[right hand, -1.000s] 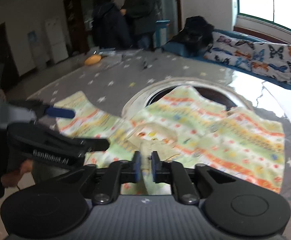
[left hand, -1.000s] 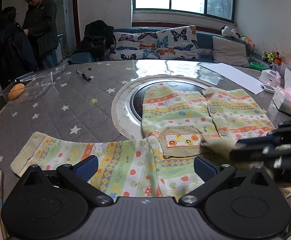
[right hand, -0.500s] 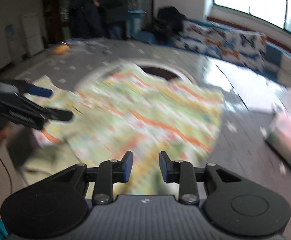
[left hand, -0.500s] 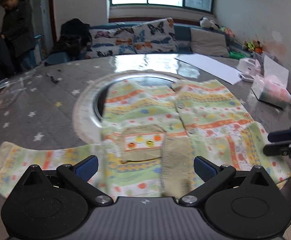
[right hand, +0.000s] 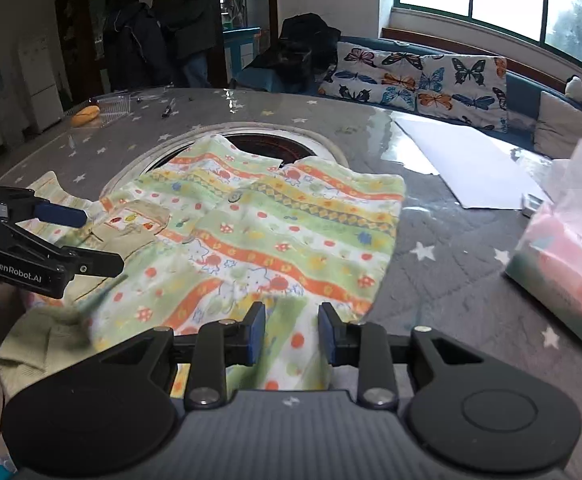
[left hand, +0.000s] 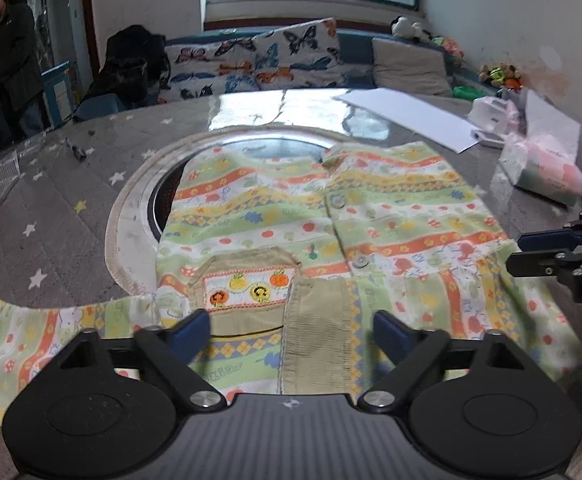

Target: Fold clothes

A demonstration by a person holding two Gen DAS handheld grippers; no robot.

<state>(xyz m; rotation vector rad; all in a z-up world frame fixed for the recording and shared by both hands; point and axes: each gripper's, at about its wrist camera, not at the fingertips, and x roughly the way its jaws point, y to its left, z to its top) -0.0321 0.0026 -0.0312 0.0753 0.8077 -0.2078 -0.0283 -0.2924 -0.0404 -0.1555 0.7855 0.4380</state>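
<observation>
A child's striped shirt in green, orange and yellow lies flat on the grey star-patterned table, front up, with a beige pocket patch. One sleeve stretches out to the left. My left gripper is open and empty over the shirt's near hem. My right gripper is open and empty over the shirt's other near corner; it also shows at the right edge of the left wrist view. The shirt and the left gripper also show in the right wrist view.
A round inset hotplate lies under the shirt's top. White paper, a tissue pack and a white box sit at the right. A pen and clear tray lie far left. Two people stand beyond.
My right gripper let go of the shirt's folded-in sleeve, opened, and swung right to the shirt's other side. The left gripper moved right along the hem, staying open.
</observation>
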